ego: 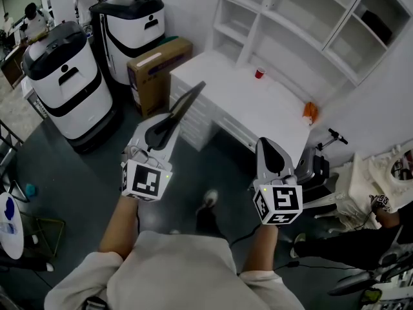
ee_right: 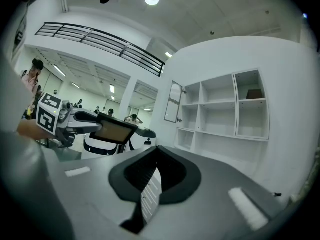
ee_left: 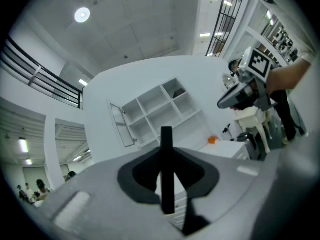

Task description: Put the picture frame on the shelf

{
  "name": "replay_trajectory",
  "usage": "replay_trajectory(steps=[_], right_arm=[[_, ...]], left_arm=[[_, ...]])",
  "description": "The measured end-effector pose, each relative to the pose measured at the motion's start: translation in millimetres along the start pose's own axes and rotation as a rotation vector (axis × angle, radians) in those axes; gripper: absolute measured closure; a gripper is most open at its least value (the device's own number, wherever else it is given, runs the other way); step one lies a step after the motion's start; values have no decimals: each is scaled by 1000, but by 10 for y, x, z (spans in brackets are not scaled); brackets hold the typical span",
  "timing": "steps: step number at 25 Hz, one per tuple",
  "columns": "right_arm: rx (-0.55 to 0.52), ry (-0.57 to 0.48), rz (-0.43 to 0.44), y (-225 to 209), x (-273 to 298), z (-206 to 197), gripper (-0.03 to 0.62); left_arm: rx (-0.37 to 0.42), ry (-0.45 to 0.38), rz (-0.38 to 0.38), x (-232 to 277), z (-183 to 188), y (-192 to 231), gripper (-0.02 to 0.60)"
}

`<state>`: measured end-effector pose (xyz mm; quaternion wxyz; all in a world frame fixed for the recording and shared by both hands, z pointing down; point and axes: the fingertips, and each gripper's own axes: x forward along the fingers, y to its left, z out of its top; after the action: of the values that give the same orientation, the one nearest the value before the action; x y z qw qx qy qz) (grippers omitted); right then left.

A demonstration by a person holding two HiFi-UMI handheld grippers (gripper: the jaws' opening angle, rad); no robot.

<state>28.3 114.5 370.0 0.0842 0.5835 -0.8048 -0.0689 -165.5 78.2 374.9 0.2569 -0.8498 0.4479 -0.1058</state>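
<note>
While in left gripper (ego: 166, 124) jaws, picture frame (ego: 187, 102) edge-on.

Left tongs (ego: 169, 120) clamp picture frame (ego: 191, 96); right tongs (ego: 270, 148) closed, empty.

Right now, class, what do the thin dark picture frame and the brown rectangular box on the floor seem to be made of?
Thin dark picture frame: matt black rim, plastic or painted wood, unclear which, around a brownish panel.
Brown rectangular box: likely cardboard, matt tan faces, crisp folded edges.
</note>
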Motion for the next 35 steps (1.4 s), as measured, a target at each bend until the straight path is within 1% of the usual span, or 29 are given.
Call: replay_trajectory(steps=[6,14,20,27,35], right_arm=[[-1,-20,-9,-235,272,4,587],[-6,-48,1,-693,835,7,588],[-4,-58,18,-1023,1325,-5,587],[12,-56,27,-1344,1782,-10,588],[12,-51,54,-1709,2253,58,586]], left_arm=[[-3,-12,11,316,-60,107,509],[8,-35,37,974,-88,294,509],[27,-21,37,1493,-170,412,509],[47,-4,38,1982,-225,563,509],[84,8,35,2535,-193,713,509]])
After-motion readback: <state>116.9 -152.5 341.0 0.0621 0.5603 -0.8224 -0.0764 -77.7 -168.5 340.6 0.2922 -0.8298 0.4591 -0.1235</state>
